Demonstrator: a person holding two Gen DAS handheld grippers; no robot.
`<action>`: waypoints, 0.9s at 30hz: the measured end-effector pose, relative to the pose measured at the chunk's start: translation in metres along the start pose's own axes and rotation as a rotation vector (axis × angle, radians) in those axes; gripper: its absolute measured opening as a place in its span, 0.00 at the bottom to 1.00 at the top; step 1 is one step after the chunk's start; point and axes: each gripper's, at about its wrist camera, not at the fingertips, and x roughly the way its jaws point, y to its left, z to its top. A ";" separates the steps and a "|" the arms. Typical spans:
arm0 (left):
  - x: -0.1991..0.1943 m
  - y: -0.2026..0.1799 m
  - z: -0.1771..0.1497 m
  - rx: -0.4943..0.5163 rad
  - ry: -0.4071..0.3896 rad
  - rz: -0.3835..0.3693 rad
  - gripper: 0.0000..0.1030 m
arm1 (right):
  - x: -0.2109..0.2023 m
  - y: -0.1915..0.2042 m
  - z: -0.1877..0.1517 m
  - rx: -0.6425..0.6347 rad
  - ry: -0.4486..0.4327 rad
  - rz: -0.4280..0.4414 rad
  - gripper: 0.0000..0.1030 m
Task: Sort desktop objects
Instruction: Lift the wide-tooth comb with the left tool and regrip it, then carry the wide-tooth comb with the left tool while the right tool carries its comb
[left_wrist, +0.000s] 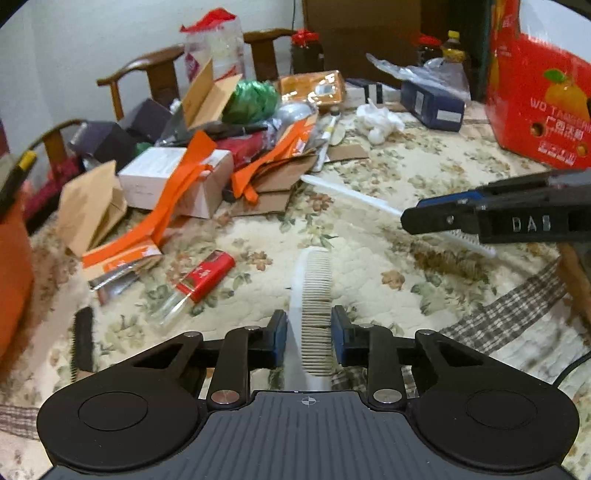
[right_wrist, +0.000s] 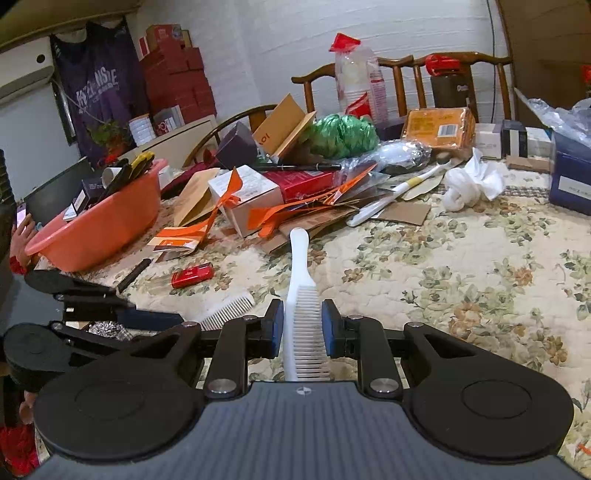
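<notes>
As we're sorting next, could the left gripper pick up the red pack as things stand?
Probably not yet: the left gripper is already shut on a white comb. The way to the red pack looks free across the tablecloth, but the comb would need putting down first.

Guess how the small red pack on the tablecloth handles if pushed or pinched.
The red pack looks flat-sided and lies on a broad face, so it should slide, not roll. It is small, so probably light. Its glossy skin and the clear wrap trailing from one end may make it slippery to pinch.
</notes>
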 end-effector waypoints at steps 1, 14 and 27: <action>-0.001 0.000 -0.001 -0.007 -0.003 0.005 0.22 | -0.001 -0.001 0.000 0.005 -0.002 0.003 0.24; -0.021 0.006 0.007 -0.079 -0.073 -0.002 0.22 | -0.003 0.000 0.001 0.004 -0.006 0.004 0.24; -0.046 0.024 0.009 -0.192 -0.166 0.002 0.22 | 0.000 0.006 0.000 0.049 0.013 0.055 0.24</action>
